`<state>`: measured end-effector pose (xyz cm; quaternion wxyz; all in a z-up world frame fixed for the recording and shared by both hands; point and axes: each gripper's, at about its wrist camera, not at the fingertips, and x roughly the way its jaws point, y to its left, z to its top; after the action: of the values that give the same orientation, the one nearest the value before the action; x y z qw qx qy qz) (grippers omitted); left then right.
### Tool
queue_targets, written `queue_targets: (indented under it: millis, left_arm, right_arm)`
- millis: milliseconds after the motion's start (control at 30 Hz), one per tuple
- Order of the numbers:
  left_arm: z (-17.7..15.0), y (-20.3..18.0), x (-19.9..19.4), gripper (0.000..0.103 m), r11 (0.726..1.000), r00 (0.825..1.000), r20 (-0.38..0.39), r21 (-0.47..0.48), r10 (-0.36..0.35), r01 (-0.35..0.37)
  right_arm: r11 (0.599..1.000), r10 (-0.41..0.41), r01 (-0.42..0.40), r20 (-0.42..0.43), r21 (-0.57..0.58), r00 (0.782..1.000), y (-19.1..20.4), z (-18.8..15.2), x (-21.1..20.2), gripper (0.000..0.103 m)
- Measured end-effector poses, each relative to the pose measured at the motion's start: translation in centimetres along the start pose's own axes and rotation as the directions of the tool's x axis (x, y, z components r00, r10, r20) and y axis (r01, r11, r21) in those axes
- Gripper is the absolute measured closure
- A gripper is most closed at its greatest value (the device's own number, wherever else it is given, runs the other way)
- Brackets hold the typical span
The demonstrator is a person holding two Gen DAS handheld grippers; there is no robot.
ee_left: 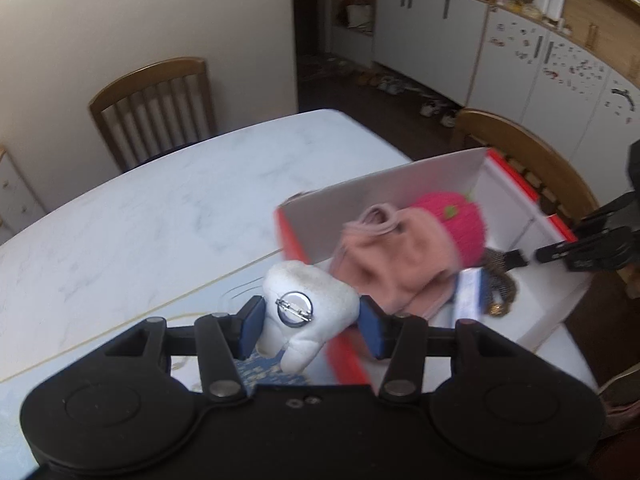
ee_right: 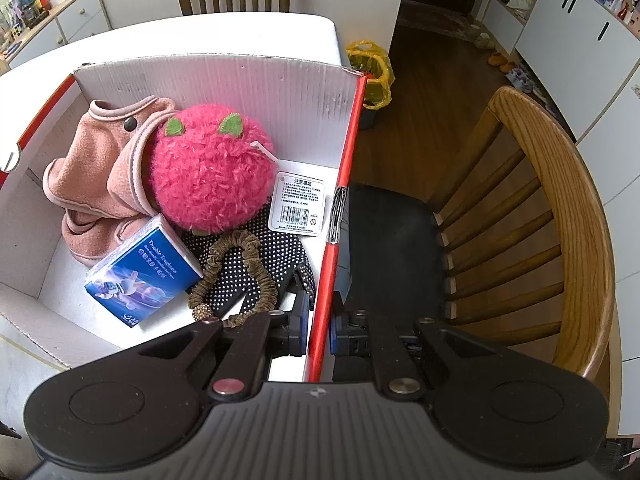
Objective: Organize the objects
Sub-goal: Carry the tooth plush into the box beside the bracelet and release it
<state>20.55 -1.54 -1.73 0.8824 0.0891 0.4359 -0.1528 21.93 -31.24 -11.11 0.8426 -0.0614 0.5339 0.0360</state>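
Observation:
A white plush tooth [ee_left: 312,300] with a round pin badge on it sits between the blue pads of my left gripper [ee_left: 312,330], which is shut on it. It hangs above the near corner of the red-and-white cardboard box [ee_left: 380,196]. My right gripper [ee_right: 320,330] is shut on the box's red side wall [ee_right: 344,184]. Its black fingers [ee_left: 560,250] show at the right of the left wrist view. Inside the box lie a pink fleece garment [ee_right: 92,168], a fuzzy pink ball with green ears [ee_right: 208,168], a blue tissue pack [ee_right: 144,272], dotted black gloves [ee_right: 256,248] and a brown scrunchie [ee_right: 240,268].
The box stands on a white marble-look table [ee_left: 160,208]. One wooden chair [ee_left: 156,108] is at the table's far side and another [ee_right: 540,216] stands right beside the box. A yellow bag [ee_right: 370,72] sits on the dark floor. White cabinets [ee_left: 432,36] line the back wall.

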Motion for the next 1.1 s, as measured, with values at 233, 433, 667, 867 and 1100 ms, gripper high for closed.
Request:
queue_targets:
  millis: [233,433,667,867,1100]
  left_arm:
    - [1.4,-4.5,1.8,0.054,0.994,0.996,-0.014,0.065,-0.092,0.093]
    - [2.0,-8.8,4.2,0.054,0.973,0.982,-0.061,0.135,-0.178,0.185]
    - [2.4,-12.6,7.2,0.054,0.938,0.958,-0.142,0.211,-0.251,0.277]
    - [2.8,-14.5,9.8,0.054,0.911,0.937,-0.207,0.248,-0.282,0.329]
    - [2.9,-16.4,12.6,0.054,0.884,0.912,-0.278,0.277,-0.301,0.377]
  right_arm:
    - [1.0,0.007,-0.007,0.008,-0.003,1.0,-0.1,-0.1,-0.1,0.093]
    - [1.0,0.009,-0.009,0.009,-0.002,1.0,-0.2,-0.1,-0.1,0.093]
    - [1.0,0.022,-0.022,0.014,-0.004,1.0,-0.4,-0.2,-0.1,0.093]
    - [1.0,0.029,-0.029,0.014,0.001,0.999,-0.5,-0.3,-0.1,0.093]
    - [0.999,0.034,-0.034,0.016,0.006,0.999,-0.7,-0.4,-0.1,0.093]
